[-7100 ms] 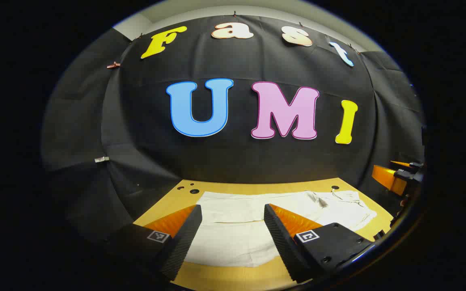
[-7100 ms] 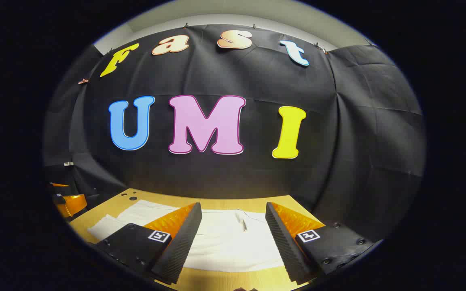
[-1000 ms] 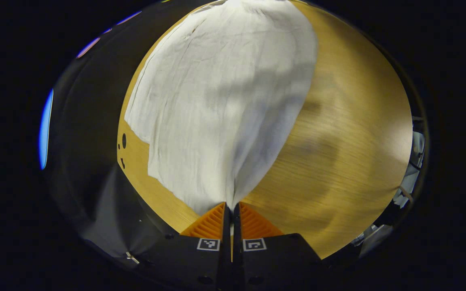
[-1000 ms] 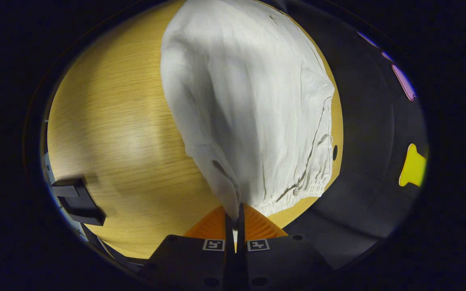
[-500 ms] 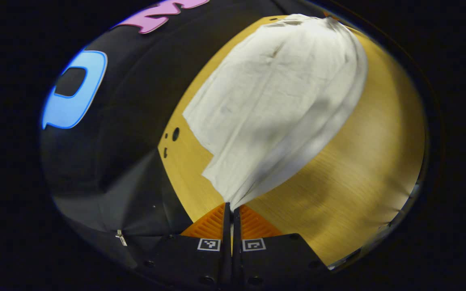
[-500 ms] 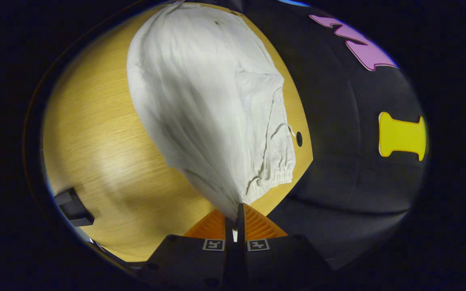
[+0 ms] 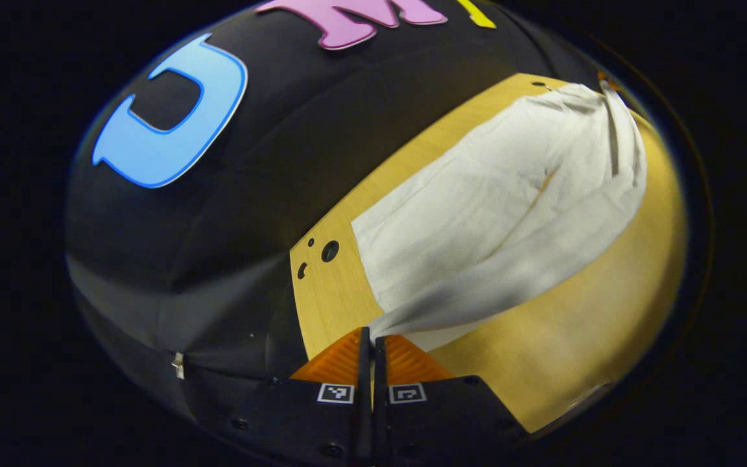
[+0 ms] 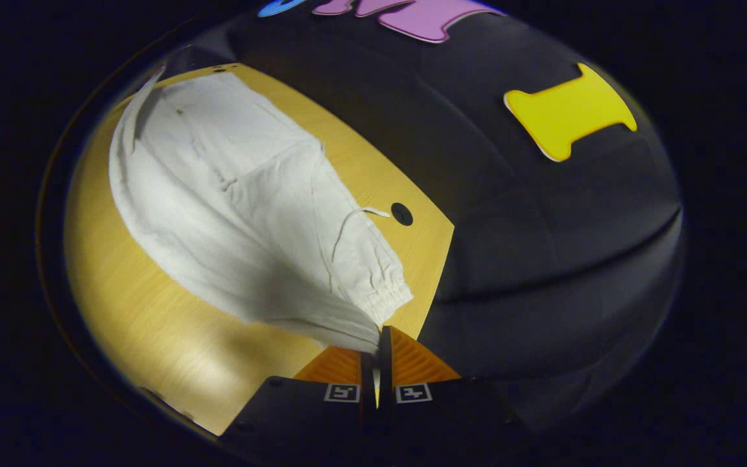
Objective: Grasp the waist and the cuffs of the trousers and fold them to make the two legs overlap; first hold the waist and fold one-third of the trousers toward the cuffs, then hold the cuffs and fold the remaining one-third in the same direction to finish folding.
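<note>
Both fisheye views are dim and bowed at the rims, with light falling brightest on the white trousers (image 7: 490, 220), whose lifted near edge is motion-blurred and shadows the table (image 8: 153, 311) beneath it.

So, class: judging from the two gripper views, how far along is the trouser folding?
Early. Done: both grippers have a grip, the left gripper pinching a cuff, the right gripper pinching the waist end of the white trousers. In hand: carrying one leg over the other above the table. Left: laying the legs flat, then both one-third folds.
</note>
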Available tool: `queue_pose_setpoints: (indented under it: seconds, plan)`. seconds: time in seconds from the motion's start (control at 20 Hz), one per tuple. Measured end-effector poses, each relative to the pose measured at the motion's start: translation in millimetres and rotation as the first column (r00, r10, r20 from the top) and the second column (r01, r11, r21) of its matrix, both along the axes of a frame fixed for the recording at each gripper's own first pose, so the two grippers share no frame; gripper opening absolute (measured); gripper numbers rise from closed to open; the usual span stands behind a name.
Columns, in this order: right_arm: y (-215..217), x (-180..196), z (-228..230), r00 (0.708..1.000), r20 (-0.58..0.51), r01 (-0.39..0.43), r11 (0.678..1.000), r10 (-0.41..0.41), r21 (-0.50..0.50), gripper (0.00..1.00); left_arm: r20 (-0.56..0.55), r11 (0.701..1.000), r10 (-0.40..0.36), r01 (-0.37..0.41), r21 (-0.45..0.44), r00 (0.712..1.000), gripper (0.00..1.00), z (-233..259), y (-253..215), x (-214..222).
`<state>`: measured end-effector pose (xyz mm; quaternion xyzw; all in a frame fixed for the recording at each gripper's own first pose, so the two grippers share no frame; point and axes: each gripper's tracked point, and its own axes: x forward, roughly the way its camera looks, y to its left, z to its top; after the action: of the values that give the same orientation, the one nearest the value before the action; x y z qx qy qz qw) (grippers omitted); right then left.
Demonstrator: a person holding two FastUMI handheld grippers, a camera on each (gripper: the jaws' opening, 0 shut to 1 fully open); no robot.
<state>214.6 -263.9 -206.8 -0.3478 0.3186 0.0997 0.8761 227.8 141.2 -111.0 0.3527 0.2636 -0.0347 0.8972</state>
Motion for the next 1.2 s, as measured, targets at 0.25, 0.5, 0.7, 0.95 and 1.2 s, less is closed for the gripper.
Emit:
queue_pose_setpoints:
  seconds: [0.25, 0.5, 0.7, 0.95, 1.2]
  plan:
    - [3, 26, 13, 0.994, 0.038, 0.099, 0.992, -0.102, 0.071, 0.05, 0.053, 0.999, -0.004, 0.006, -0.031, 0.999, 0.05, 32, -11, 63]
    - [13, 76, 17, 0.982, 0.087, 0.154, 0.978, -0.168, 0.144, 0.05, 0.082, 0.999, -0.027, 0.029, -0.032, 0.996, 0.05, 46, -29, 125]
    - [20, 117, 26, 0.962, 0.151, 0.195, 0.957, -0.230, 0.215, 0.05, 0.097, 0.998, -0.025, 0.030, -0.052, 0.995, 0.05, 42, -33, 165]
    - [9, 155, 23, 0.926, 0.190, 0.262, 0.919, -0.325, 0.294, 0.05, 0.123, 0.983, 0.073, -0.050, -0.177, 0.990, 0.05, 19, -18, 206]
    - [7, 157, 7, 0.902, 0.147, 0.343, 0.880, -0.406, 0.329, 0.12, 0.069, 0.899, 0.237, -0.192, -0.394, 0.969, 0.05, -29, 1, 210]
